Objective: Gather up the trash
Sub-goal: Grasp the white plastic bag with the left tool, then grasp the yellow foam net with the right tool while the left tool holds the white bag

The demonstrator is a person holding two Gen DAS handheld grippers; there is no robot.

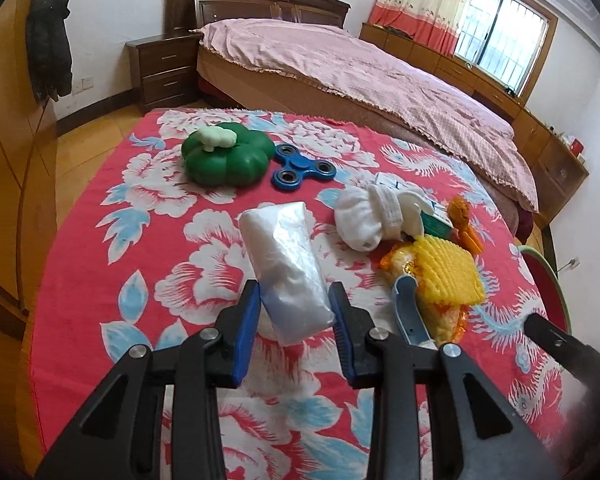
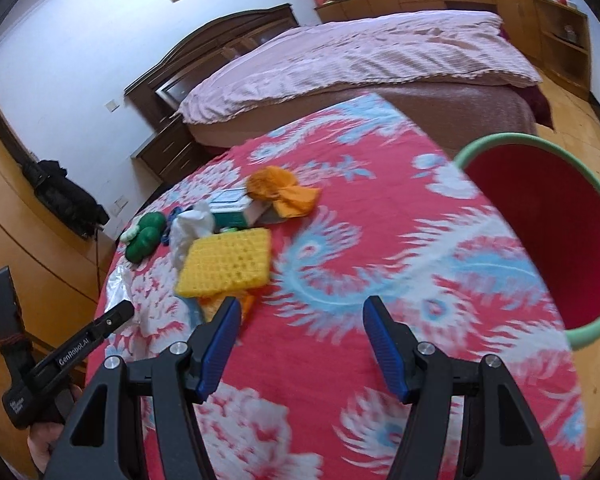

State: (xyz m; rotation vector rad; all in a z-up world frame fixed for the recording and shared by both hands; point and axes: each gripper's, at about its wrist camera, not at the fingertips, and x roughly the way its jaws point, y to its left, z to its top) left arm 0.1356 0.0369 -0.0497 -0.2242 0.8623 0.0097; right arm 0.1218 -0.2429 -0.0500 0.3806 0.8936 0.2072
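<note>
- left claw (image 1: 294, 304): jaws part closed around a crumpled clear plastic bag (image 1: 286, 268); one pad (image 1: 250, 312) touches the bag, the other looks just apart from it, so a firm grip is not certain. Bag appears lifted off the surface (image 1: 100, 280).
- green pumpkin-shaped toy (image 1: 226, 152) and blue fidget spinner (image 1: 302, 166) sit at the far left of the surface, touching or nearly so; likely not trash.
- middle pile: white crumpled cloth or tissue (image 1: 370, 216), small green-and-white box (image 2: 236, 208), yellow foam net (image 2: 228, 264) on an orange wrapper (image 1: 444, 316), orange rag (image 2: 284, 192). All lie on the surface, uncollected.
- pale blue curved plastic piece (image 1: 410, 308) lies just beside the foam net; cannot tell what it is.
- right claw (image 2: 298, 340): jaws stand wide, nothing between them, over bare cloth near the pile.
- red bin with green rim (image 2: 540, 216) stands off the right edge of the surface; inside looks empty as far as visible.
- progress: early, judging by the empty-looking bin; bag is in hand, rest of pile is left.
- writing: "GenRobot.AI" on the left claw's arm in the right wrist view; box print too blurred to read.
</note>
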